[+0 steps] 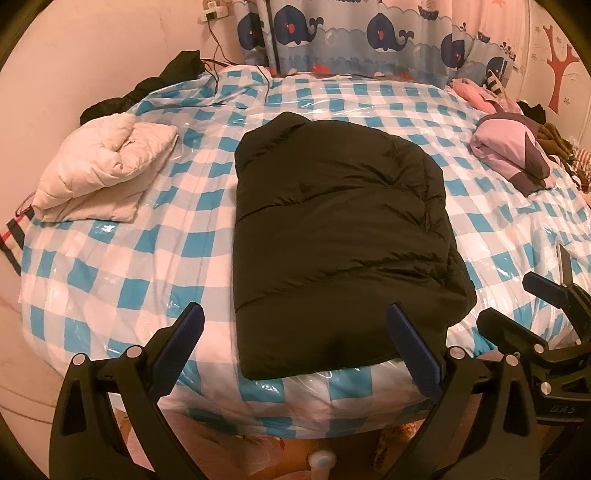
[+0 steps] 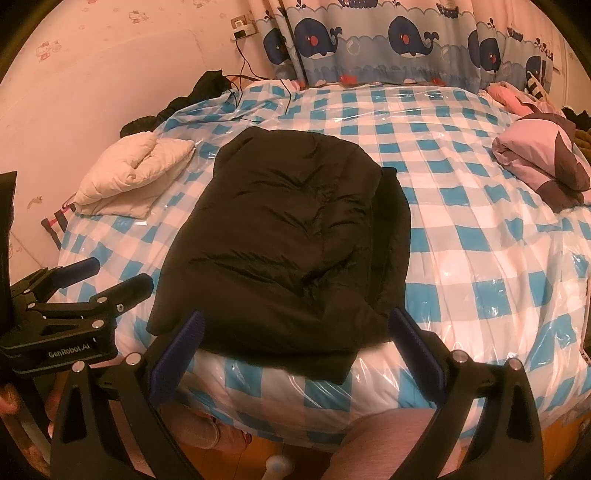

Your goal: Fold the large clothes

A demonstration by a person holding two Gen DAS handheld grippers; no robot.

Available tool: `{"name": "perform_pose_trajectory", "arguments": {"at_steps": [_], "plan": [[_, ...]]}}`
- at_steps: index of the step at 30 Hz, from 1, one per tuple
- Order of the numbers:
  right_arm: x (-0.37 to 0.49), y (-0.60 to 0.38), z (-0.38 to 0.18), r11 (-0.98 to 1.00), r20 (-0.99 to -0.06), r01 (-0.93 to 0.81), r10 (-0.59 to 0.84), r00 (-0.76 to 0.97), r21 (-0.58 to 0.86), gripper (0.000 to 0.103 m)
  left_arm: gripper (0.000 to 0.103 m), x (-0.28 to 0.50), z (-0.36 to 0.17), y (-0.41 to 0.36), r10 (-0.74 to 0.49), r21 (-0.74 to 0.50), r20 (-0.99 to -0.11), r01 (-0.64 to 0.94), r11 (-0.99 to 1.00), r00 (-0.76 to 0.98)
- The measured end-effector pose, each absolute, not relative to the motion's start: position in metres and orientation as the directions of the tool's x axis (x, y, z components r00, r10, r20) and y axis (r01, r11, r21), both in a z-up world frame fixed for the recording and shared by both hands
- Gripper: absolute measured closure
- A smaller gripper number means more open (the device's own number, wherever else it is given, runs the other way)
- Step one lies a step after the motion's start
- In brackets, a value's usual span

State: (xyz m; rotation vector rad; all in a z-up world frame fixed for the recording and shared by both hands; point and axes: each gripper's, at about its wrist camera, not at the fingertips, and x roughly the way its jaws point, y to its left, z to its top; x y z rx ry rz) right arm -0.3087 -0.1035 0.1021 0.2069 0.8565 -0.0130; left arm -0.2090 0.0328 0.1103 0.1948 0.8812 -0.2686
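Checked bed [image 1: 122, 258] under clear plastic; black padded jacket [image 1: 332, 221] lies folded mid-bed, hem at the near edge. Cream folded jacket [image 1: 107, 166] far left, pink-purple one [image 1: 513, 151] far right. Left gripper [image 1: 295, 343] and right gripper [image 2: 295, 343] hover at the hem, jaws spread, holding nothing.

Left hand-held gripper [image 1: 295, 325] jaws spread wide, empty — right hand-held gripper [image 2: 295, 332] likewise, side by side

One black puffer jacket [image 1: 332, 221], folded, mid-bed [image 1: 147, 258].
One cream padded garment [image 1: 103, 170], folded, left of black jacket.
One pink-and-purple garment [image 1: 513, 151], folded, right of black jacket.
One dark clothes heap [image 1: 147, 88], beyond cream garment, far left of black jacket.
Two grippers: left gripper [image 1: 295, 332], right gripper [image 2: 295, 339], near black jacket's near edge.
One whale-print curtain [image 1: 369, 33], beyond black jacket.
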Motion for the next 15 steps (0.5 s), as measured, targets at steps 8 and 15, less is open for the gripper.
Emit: {"name": "perform_pose_trajectory", "arguments": {"at_steps": [8,15], "plan": [[-0.305,-0.109,0.103,0.98,-0.752,0.094,0.073,0.655,0.177,0.007,0.008,-0.209,0.11,0.032,-0.151,0.057,-0.781,0.31,0.949,0.606],[-0.303,-0.115,0.101,0.979,-0.753,0.092,0.077,0.654,0.18,0.007,0.008,-0.206,0.107,0.032,-0.162,0.048,-0.786,0.319,0.946,0.597]]}}
